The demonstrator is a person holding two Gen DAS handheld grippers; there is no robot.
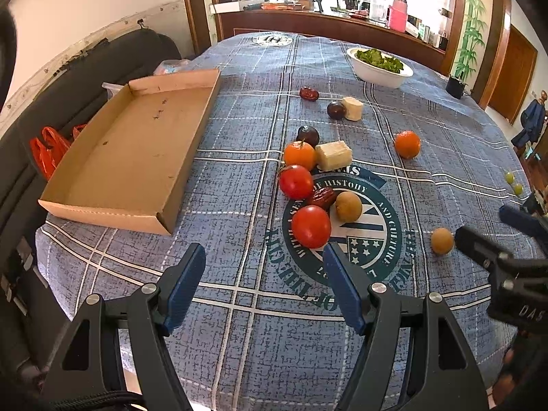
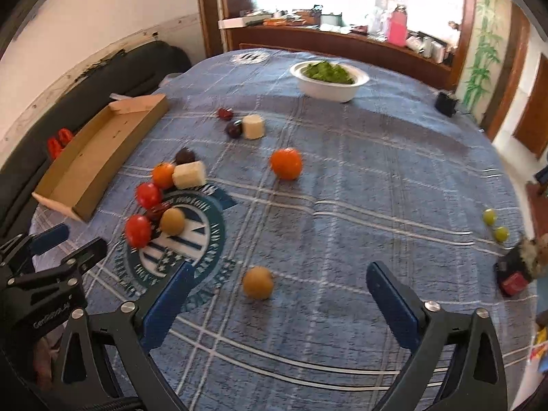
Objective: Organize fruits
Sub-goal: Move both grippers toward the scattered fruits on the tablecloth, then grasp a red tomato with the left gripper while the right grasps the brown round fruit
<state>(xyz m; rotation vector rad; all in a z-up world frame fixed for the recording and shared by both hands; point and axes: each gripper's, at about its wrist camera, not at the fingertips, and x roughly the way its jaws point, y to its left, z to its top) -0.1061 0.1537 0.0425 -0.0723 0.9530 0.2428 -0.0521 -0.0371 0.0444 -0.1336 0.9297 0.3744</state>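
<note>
Fruit lies scattered on the blue checked tablecloth: two red tomatoes (image 1: 311,226), two oranges (image 1: 407,144), dark plums (image 1: 308,135), red dates (image 1: 322,197), two brown round fruits (image 1: 348,206) and pale cut chunks (image 1: 334,155). An empty cardboard tray (image 1: 130,157) sits at the left. My left gripper (image 1: 263,251) is open and empty, its right fingertip just short of the nearest tomato. My right gripper (image 2: 281,270) is open over the lone brown fruit (image 2: 258,282), which lies between the fingers, untouched. Two green grapes (image 2: 489,217) rest far right.
A white bowl of greens (image 1: 378,66) stands at the back of the table, a small black box (image 1: 455,86) to its right. A dark sofa with red bags (image 1: 48,150) lies beyond the tray. A red-and-black object (image 2: 513,281) sits by the right table edge.
</note>
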